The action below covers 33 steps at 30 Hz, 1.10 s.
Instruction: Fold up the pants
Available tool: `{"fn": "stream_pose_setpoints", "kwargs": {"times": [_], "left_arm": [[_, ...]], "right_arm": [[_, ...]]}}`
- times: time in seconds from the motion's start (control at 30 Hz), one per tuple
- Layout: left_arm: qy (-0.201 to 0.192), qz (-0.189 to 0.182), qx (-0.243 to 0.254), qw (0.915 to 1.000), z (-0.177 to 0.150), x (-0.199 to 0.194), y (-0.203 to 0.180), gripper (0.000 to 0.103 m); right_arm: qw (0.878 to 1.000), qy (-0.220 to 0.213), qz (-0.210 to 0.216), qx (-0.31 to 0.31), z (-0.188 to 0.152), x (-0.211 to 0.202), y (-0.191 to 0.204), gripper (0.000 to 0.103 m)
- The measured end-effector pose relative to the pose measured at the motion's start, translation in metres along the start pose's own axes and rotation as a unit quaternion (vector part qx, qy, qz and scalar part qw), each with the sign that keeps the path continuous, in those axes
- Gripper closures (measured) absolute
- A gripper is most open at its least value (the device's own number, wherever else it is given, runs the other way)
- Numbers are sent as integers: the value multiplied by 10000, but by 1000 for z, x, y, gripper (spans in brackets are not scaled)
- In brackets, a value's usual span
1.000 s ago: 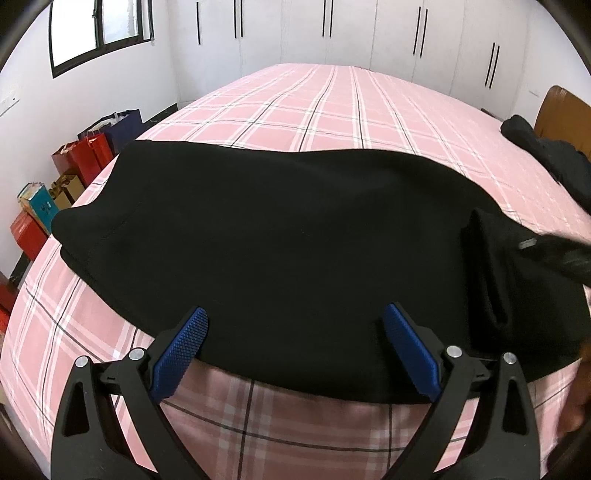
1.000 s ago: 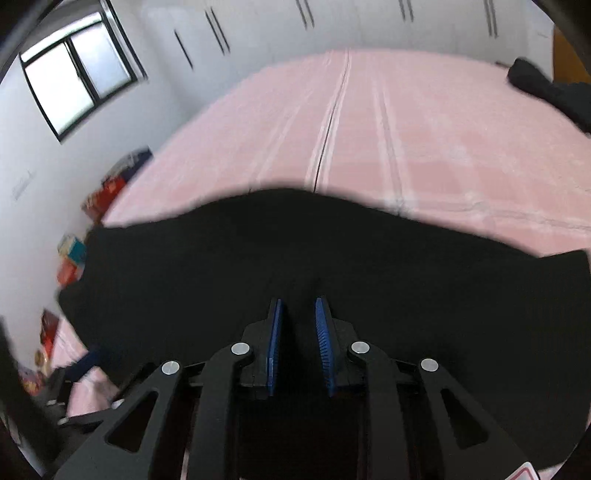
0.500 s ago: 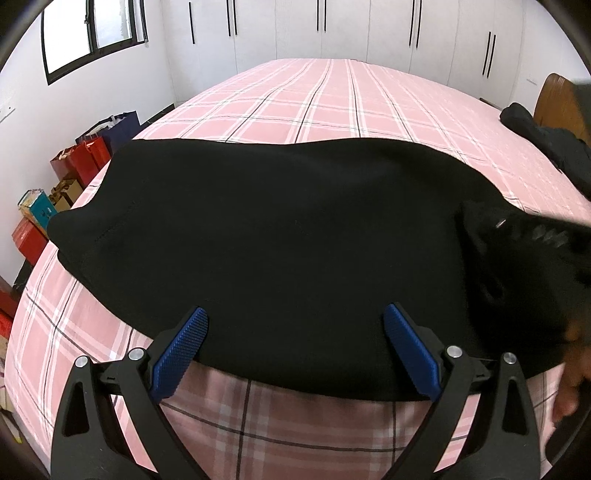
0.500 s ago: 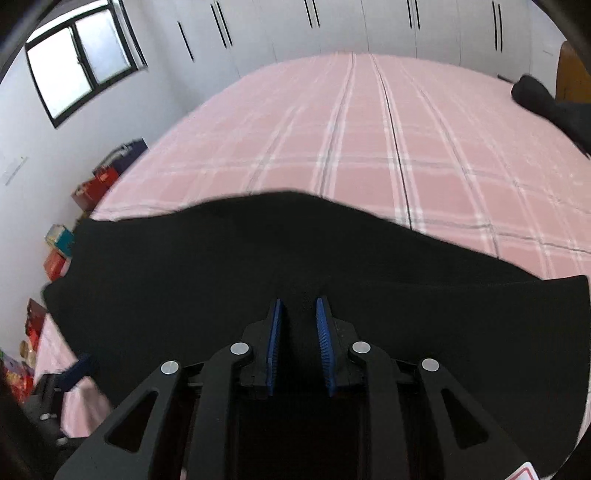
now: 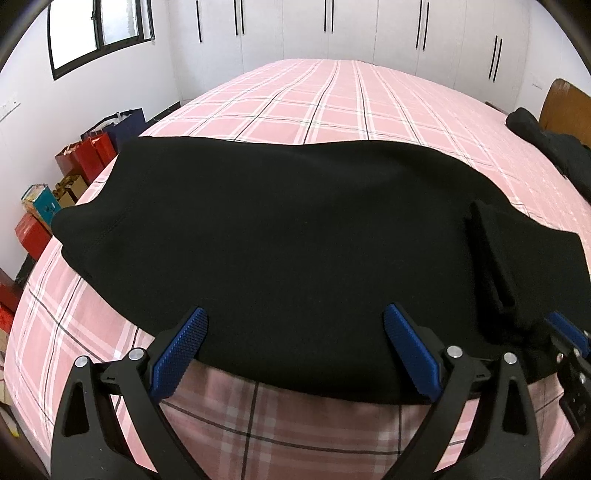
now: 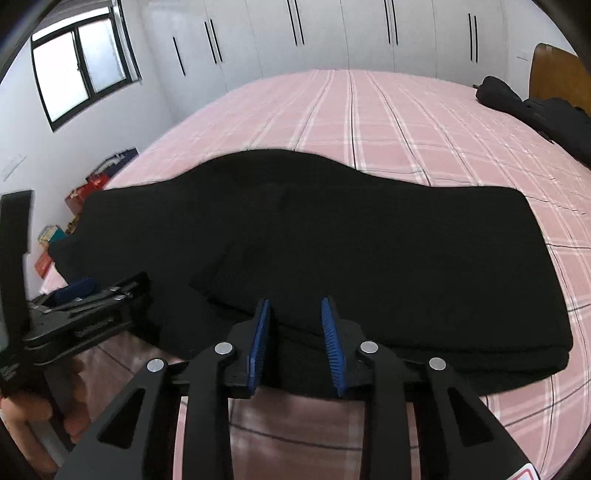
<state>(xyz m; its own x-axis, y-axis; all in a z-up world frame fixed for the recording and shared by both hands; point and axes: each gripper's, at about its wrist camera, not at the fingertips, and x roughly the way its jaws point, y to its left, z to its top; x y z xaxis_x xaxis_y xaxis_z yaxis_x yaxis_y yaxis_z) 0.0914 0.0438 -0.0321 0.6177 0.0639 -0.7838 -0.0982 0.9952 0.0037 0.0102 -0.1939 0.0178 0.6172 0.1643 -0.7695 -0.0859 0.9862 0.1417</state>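
The black pants (image 5: 288,236) lie flat across the near part of a pink plaid bed (image 5: 332,96), with a folded-over flap at their right end (image 5: 495,266). My left gripper (image 5: 295,347) is wide open and empty, its blue pads over the near hem. My right gripper (image 6: 295,332) is part open over the near edge of the pants (image 6: 332,243) and holds nothing. The right gripper shows at the right edge of the left wrist view (image 5: 569,339). The left gripper shows at the left of the right wrist view (image 6: 81,310).
A second dark garment (image 5: 546,147) lies at the far right of the bed by a wooden headboard (image 5: 565,107). Gift bags and boxes (image 5: 88,155) stand on the floor along the left wall. White wardrobes (image 5: 332,29) line the far wall.
My right gripper came down to the near edge and its jaws opened, letting go of the pants fabric it held. The fold now lies flat. My left gripper stayed open in place.
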Motion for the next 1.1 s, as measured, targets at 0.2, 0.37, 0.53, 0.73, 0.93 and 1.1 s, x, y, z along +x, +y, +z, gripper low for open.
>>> {"fn": "stream_pose_setpoints", "kwargs": {"times": [0.2, 0.37, 0.53, 0.73, 0.93, 1.1], "left_arm": [[-2, 25, 22, 10000, -2, 0, -2, 8], [-166, 145, -116, 9997, -1, -6, 5, 8], [-18, 189, -257, 9995, 0, 0, 14, 8], [8, 285, -160, 9995, -2, 1, 10, 8], [1, 367, -122, 9993, -3, 1, 3, 8], [-410, 323, -1203, 9914, 7, -24, 54, 8]], "right_arm": [[9988, -404, 276, 28, 0, -19, 5, 76], [9977, -423, 474, -234, 11, -8, 25, 72], [9984, -221, 422, -305, 12, 12, 37, 71], [9952, -732, 504, 414, 23, -1, 18, 71], [9914, -579, 588, 1018, 22, 18, -7, 71], [9877, -732, 593, 1248, 18, 14, -22, 63]]}}
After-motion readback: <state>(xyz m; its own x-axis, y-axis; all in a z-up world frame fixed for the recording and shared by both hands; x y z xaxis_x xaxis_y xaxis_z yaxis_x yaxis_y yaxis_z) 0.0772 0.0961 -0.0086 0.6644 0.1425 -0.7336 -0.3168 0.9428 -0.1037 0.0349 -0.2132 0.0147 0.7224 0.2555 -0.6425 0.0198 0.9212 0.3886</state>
